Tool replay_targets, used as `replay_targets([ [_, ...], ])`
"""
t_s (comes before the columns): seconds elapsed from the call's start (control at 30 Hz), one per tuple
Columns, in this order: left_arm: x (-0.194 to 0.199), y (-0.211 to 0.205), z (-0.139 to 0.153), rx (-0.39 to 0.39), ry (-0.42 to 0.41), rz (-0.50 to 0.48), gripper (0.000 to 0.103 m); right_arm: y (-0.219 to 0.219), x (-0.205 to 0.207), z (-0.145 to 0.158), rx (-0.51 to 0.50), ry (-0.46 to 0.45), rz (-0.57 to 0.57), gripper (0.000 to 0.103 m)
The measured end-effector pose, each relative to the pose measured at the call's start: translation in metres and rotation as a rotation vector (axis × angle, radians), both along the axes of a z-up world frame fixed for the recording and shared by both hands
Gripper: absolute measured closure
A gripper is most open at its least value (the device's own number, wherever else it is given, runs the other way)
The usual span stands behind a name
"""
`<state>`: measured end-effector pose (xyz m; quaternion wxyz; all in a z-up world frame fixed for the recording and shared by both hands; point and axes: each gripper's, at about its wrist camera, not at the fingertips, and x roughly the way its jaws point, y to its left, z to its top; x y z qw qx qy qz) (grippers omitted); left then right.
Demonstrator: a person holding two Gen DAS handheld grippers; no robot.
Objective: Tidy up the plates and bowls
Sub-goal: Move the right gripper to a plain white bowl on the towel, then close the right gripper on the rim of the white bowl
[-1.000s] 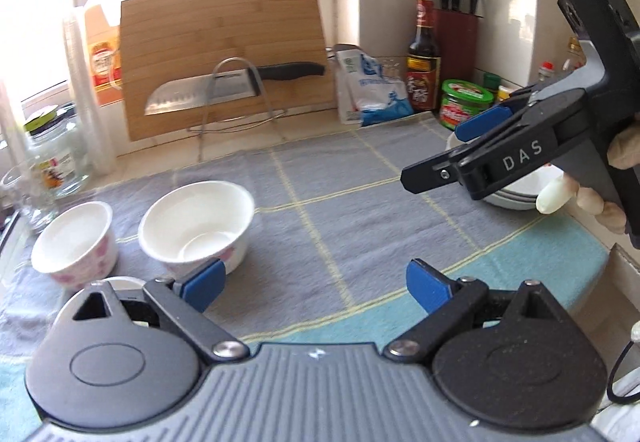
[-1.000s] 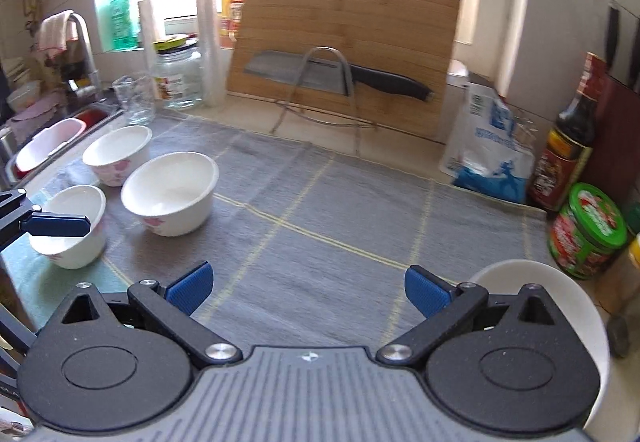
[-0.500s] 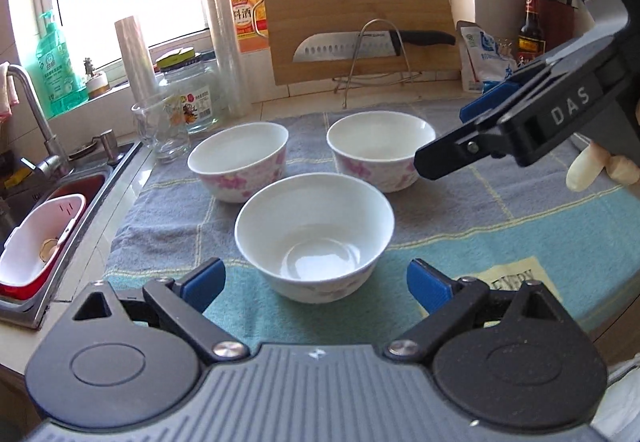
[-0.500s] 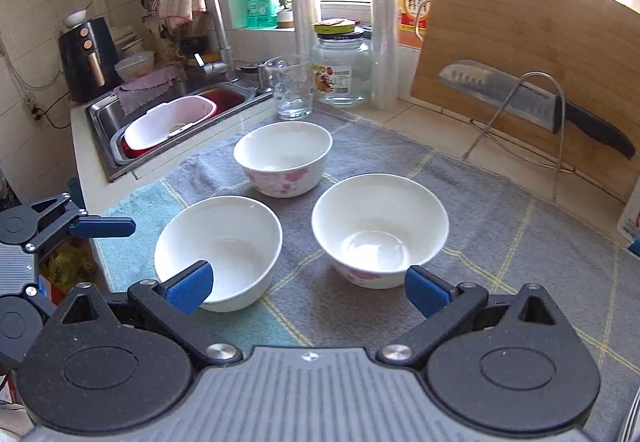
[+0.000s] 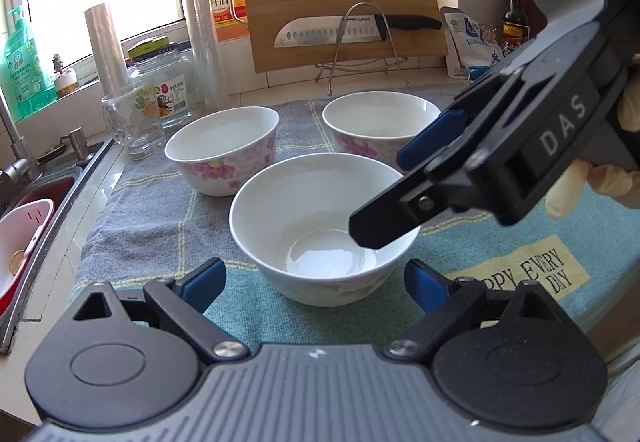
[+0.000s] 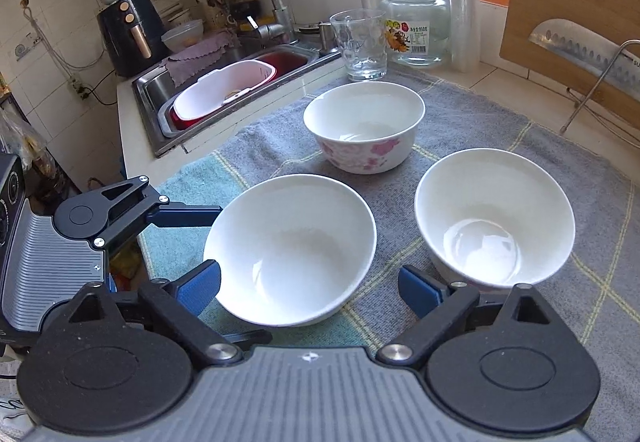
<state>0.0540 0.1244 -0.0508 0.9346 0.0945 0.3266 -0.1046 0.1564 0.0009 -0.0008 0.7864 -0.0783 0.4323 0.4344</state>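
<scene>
Plainly, the nearest bowl [image 5: 320, 226], glossy white with faint pink flowers, sits on the towel [image 5: 152, 202] over the bench, in front of two matching bowls. Both the left tool [image 5: 316, 276] and right tool [image 6: 308, 282] are closing around it, pads not yet pressing. Two tools on one slick rim could tip or skid it into its neighbours.

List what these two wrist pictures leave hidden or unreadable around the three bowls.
- Nearest bowl, left wrist view: its right rim is hidden by the right claw.
- Right-hand bowl, right wrist view: its base is hidden by that claw's own finger.
- Towel lettering, left wrist view: its first word is cut off by the claw's finger.
</scene>
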Motion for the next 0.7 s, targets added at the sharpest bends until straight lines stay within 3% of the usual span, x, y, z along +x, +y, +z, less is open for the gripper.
replay_targets([
  [0.3, 0.005, -0.002, -0.001, 0.002, -0.003, -0.038, 0.016, 0.004, 0.013, -0.009, 0.035, 0.064, -0.005, 0.017],
  [0.7, 0.006, 0.002, -0.002, -0.014, -0.001, -0.047, 0.017, 0.009, 0.022, -0.010, 0.055, 0.079, 0.000, 0.023],
])
